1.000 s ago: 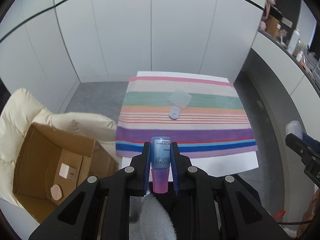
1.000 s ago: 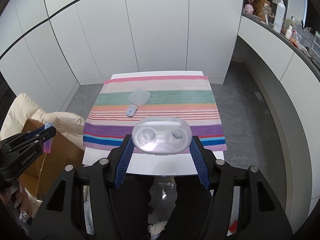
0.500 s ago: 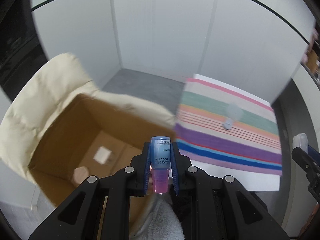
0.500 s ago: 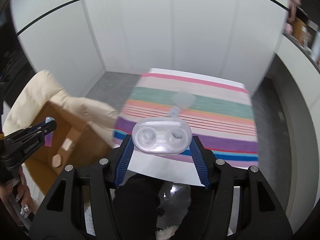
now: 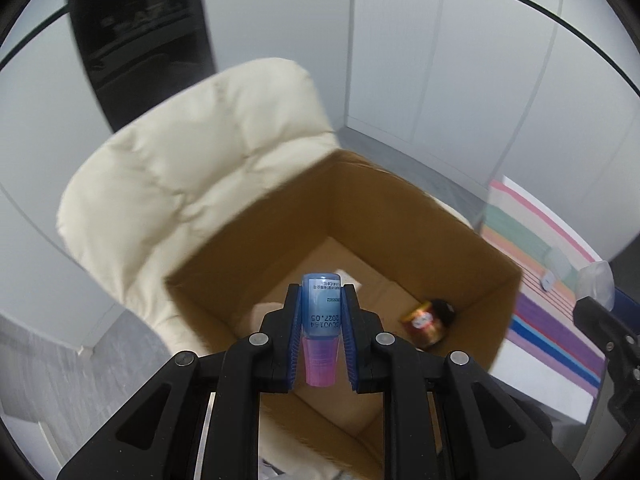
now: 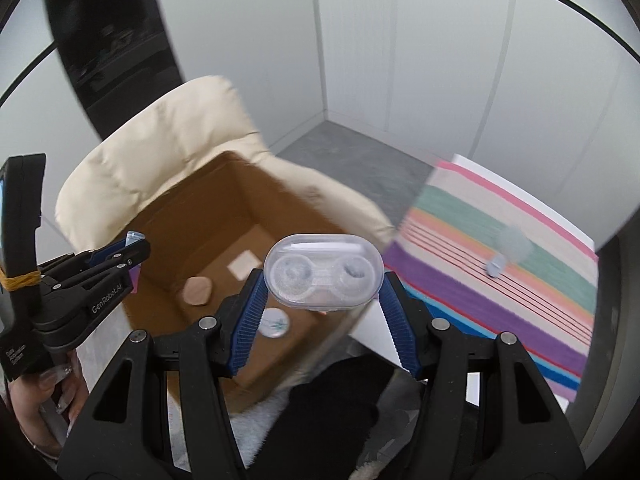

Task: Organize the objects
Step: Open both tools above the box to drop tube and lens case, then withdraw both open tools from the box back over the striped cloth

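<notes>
Both grippers swung over cardboard box (image 5: 400, 216), left fingers (image 5: 295, 332) clamping vial (image 5: 321, 320), right fingers (image 6: 248, 320) pinching lens case (image 6: 323, 271), possibly jar (image 5: 428, 320) left-view only.

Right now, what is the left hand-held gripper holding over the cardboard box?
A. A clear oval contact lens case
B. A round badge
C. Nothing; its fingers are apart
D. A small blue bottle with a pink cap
D: the left hand-held gripper is shut on the small blue bottle above the open cardboard box; the clear oval case sits in the right hand-held gripper.
</notes>
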{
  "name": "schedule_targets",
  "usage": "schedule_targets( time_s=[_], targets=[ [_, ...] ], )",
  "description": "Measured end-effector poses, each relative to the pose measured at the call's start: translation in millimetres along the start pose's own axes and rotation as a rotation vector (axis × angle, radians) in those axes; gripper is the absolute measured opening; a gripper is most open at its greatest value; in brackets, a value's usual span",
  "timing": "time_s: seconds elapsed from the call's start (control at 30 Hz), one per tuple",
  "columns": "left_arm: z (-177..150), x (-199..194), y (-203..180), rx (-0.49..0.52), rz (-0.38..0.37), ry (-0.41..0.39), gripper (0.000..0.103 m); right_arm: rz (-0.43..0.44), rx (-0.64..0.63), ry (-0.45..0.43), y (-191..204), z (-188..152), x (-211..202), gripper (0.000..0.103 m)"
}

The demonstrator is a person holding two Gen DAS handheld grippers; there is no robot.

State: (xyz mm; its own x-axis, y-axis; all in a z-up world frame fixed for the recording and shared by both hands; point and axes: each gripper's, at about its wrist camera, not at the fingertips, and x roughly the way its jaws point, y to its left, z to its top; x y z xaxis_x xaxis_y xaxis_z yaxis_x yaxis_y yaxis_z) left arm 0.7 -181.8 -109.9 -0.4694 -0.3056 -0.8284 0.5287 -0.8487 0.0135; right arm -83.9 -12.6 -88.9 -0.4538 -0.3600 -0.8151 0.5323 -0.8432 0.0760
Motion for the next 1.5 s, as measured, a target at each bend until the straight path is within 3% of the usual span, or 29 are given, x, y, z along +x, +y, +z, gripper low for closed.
schedule_targets(
  time_s=[0.07,0.1,0.13,0.17,0.2,0.23,0.97,1.2,1.5],
  targets=[
    [-1.0,-3.7,12.7,-0.031,0.0,-0.022,0.026,0.019,-0.016,0.002,15.7,2.5,5.2,0.061],
    [-0.6,-5.8,17.1,-0.045,-0.004,-0.026,0.048,0.033,-0.02,0.001,21.5,3.1,6.8,0.061],
    [0.1,-7.2,20.2,-0.059,-0.001,-0.027,0.08,0.054,-0.024,-0.002,28.1,4.6,9.3,0.067],
    [1.0,-9.0,24.2,-0.079,0.011,-0.031,0.092,0.055,-0.027,0.003,30.7,4.2,9.8,0.077],
    [2.5,-10.8,27.4,-0.093,0.01,-0.041,0.098,0.049,-0.027,0.008,33.6,4.9,12.0,0.096],
    [3.7,-13.7,27.9,-0.101,-0.01,-0.055,0.098,0.041,-0.024,0.003,35.3,4.7,12.7,0.103],
    [-7.0,-5.0,-11.6,0.023,-0.034,-0.025,0.097,0.008,0.094,0.012,-8.8,-6.8,11.4,0.103],
    [-10.6,-14.1,-54.7,0.123,-0.092,-0.068,0.097,-0.039,0.16,-0.007,-47.4,-25.5,-3.9,0.103],
    [-16.3,-23.1,-147.0,0.276,-0.207,-0.065,0.097,-0.157,0.301,-0.016,-127.1,-61.2,-36.3,0.103]
  ],
)
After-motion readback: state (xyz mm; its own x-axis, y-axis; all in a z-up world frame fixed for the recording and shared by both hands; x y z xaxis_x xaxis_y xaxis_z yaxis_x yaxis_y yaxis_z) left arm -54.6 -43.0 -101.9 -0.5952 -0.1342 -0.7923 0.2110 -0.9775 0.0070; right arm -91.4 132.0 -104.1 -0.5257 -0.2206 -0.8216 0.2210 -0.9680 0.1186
